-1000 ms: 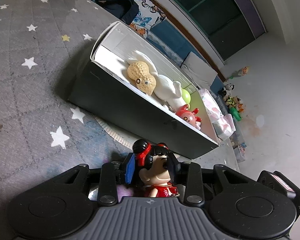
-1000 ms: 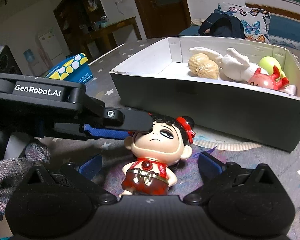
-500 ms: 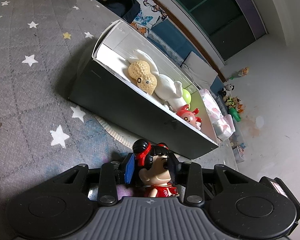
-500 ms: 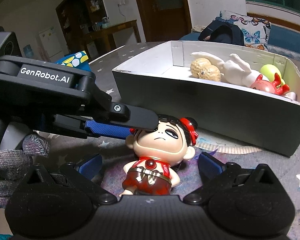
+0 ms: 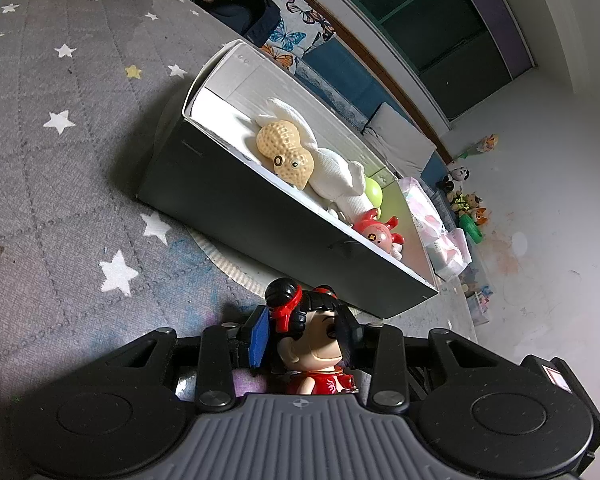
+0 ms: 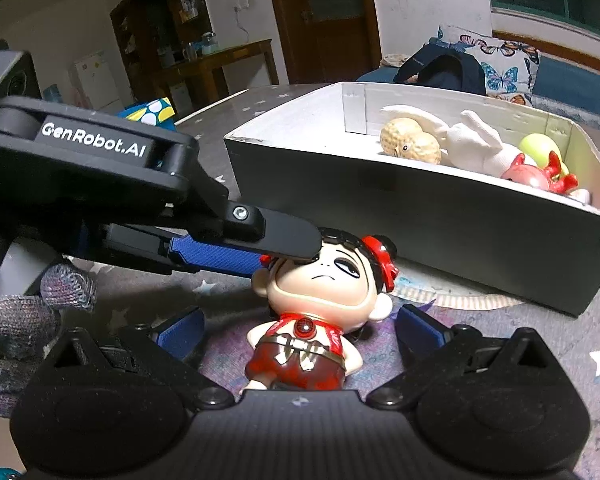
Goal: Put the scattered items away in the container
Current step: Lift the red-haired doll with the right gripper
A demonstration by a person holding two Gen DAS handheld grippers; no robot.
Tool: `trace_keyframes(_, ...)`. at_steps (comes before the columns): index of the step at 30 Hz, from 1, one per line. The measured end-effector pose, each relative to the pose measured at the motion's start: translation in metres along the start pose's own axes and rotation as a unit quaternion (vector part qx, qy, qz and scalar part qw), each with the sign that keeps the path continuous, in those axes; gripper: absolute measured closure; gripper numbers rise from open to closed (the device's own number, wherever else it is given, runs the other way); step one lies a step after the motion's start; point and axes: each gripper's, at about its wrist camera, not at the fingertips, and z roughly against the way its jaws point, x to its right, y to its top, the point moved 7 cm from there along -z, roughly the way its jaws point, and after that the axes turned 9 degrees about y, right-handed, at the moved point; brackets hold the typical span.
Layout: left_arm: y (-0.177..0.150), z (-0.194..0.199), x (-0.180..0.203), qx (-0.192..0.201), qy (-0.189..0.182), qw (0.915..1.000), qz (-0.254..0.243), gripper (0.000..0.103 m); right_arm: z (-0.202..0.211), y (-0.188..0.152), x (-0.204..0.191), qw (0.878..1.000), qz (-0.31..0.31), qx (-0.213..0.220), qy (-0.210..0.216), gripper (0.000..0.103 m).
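Note:
A doll with black hair, red hair ties and red clothes (image 5: 306, 344) is clamped by the head between the pads of my left gripper (image 5: 304, 334). It also shows in the right wrist view (image 6: 320, 304), slightly raised over the star-patterned grey mat, with the left gripper's fingers (image 6: 268, 236) on its head. My right gripper (image 6: 300, 326) is open, its blue pads on either side of the doll's body without touching. The dark open box (image 5: 260, 216) stands just beyond, holding a peanut toy (image 5: 286, 152), a white plush (image 5: 336, 172), a green ball (image 5: 374, 192) and a red toy (image 5: 380, 234).
A blue patterned box (image 6: 150, 110) lies far left on the mat (image 5: 60, 184). A backpack (image 5: 236, 4) and butterfly cushions sit behind the box. A round paper doily (image 6: 440, 294) lies under the box's front edge. Small toys line the floor far right (image 5: 470, 208).
The left gripper with the doll has risen and moved a little closer to the box. The right gripper has stayed open around the doll's body.

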Motion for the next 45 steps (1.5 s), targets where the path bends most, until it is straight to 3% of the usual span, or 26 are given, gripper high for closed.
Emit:
trace_keyframes(14, 0.0, 0.002, 0.001, -0.002, 0.004, 1.0, -0.006, 0.064, -0.003, 0.008, 0.008, 1.0, -0.009, -0.002, -0.009, 0.002)
trace_keyframes(21, 0.001, 0.001, 0.001, -0.004, 0.005, 1.0, -0.007, 0.064, -0.003, 0.011, 0.011, 1.0, -0.015, 0.003, -0.015, 0.01)
trace_keyframes(29, 0.003, 0.001, 0.001, -0.006, 0.006, 1.0, -0.005, 0.064, -0.001, 0.013, 0.015, 1.0, -0.022, 0.008, -0.014, 0.024)
trace_keyframes(31, 0.003, 0.001, 0.001, -0.007, 0.005, 1.0, -0.003, 0.064, 0.0, 0.013, 0.013, 1.0, -0.02, 0.007, -0.007, 0.032)
trace_keyframes(45, -0.001, 0.008, 0.005, -0.011, -0.009, 0.9999, 0.006, 0.066, 0.011, 0.011, 0.002, 1.0, -0.005, 0.013, -0.014, 0.033)
